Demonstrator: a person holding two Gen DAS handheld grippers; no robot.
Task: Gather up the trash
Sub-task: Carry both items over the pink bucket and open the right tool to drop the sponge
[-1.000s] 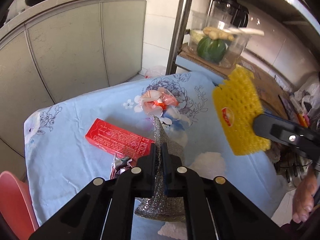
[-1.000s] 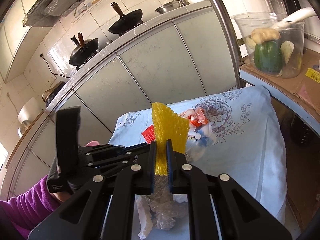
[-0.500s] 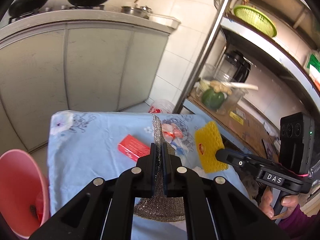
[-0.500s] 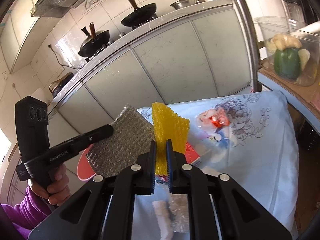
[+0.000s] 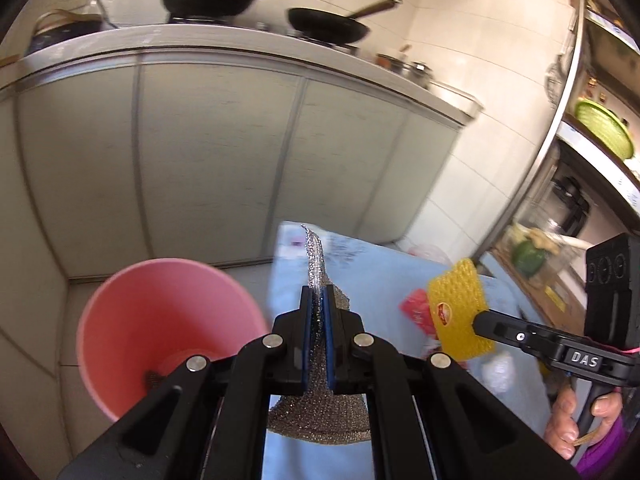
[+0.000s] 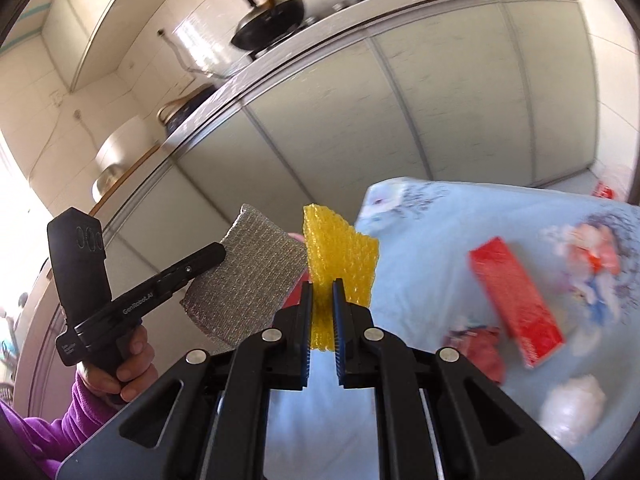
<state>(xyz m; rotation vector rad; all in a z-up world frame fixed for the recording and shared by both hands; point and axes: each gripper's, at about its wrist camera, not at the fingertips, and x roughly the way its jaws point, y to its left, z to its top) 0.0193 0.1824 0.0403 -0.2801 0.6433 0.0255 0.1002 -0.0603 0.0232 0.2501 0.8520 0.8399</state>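
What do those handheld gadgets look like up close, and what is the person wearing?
Both are black pistol-grip tools. The left tongs carry white "GenRobot.AI" lettering on the bar and a boxy black camera block with three lenses on top. The right tongs carry a "DAS" label and a similar block. Seen close, the fingers have blue ribbed pads and silver round bolts at the links. The sleeve is purple.

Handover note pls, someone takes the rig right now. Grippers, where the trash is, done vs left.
Left gripper: shut on the silver mesh pad, near the pink bin.
Right gripper: shut on the yellow foam net, over the blue tablecloth.
Bin holds a small dark scrap at most; neither held piece is dropped yet.
Left on the table: red box, red wrapper, white wad, crumpled plastic.
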